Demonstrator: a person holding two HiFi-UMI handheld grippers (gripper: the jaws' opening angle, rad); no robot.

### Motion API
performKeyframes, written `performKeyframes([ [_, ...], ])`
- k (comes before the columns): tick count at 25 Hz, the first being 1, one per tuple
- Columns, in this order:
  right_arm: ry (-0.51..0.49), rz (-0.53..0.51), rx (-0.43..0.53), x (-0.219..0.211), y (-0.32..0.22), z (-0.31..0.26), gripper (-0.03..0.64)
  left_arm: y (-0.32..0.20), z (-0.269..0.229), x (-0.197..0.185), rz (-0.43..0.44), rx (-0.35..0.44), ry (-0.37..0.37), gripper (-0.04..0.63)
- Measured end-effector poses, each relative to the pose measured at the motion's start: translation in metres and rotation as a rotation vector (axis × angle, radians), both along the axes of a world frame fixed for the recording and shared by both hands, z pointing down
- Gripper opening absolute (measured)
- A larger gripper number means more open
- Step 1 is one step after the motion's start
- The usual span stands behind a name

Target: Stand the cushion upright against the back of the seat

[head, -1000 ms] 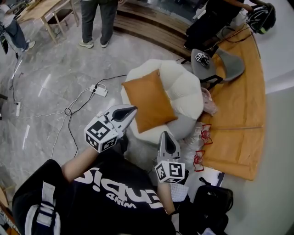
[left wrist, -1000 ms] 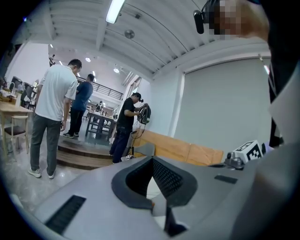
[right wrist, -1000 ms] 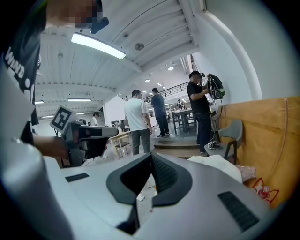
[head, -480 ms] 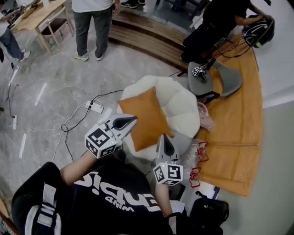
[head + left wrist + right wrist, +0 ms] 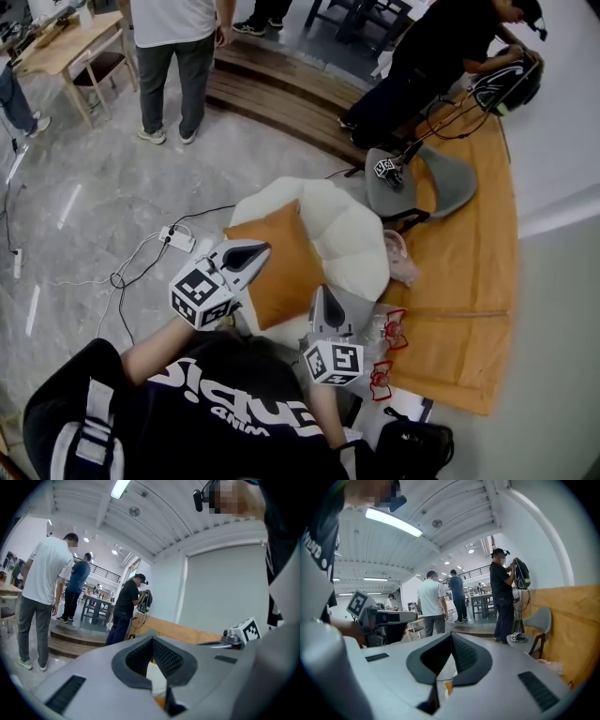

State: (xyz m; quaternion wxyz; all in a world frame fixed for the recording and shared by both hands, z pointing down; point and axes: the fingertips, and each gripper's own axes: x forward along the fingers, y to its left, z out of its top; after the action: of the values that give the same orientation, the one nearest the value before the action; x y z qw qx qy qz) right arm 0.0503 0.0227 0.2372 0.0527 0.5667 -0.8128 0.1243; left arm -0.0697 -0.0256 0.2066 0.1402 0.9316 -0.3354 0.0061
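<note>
Head view: the left gripper point(image 5: 257, 249) and right gripper point(image 5: 322, 292), jaws together and empty, are brought nearer the orange cushion point(image 5: 284, 267), judged still to be stood against the white seat point(image 5: 349, 234).

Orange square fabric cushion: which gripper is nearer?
Left, narrowly. The left gripper overlaps the left edge of the cushion in the head view; the right gripper sits just off its lower corner.
</note>
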Motion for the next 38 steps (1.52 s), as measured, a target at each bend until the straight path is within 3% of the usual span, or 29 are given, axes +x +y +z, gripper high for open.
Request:
performKeyframes([
  [7, 0.008, -0.028, -0.009, 0.017, -0.021, 0.001, 0.021, -0.019, 0.004, 0.006, -0.054, -0.016, -0.013, 0.008],
  [19, 0.016, -0.072, -0.072, 0.043, -0.076, 0.051, 0.021, -0.060, 0.081, 0.026, -0.121, -0.125, -0.090, 0.008],
  [25, 0.040, -0.075, -0.112, 0.048, -0.113, 0.090, 0.021, -0.096, 0.137, 0.015, -0.164, -0.197, -0.097, 0.008],
  [31, 0.086, -0.093, -0.209, 0.051, -0.127, 0.152, 0.021, -0.107, 0.219, 0.001, -0.217, -0.316, -0.147, 0.009],
  [38, 0.099, -0.140, -0.292, 0.038, -0.149, 0.246, 0.021, -0.118, 0.317, -0.001, -0.210, -0.418, -0.168, 0.009],
])
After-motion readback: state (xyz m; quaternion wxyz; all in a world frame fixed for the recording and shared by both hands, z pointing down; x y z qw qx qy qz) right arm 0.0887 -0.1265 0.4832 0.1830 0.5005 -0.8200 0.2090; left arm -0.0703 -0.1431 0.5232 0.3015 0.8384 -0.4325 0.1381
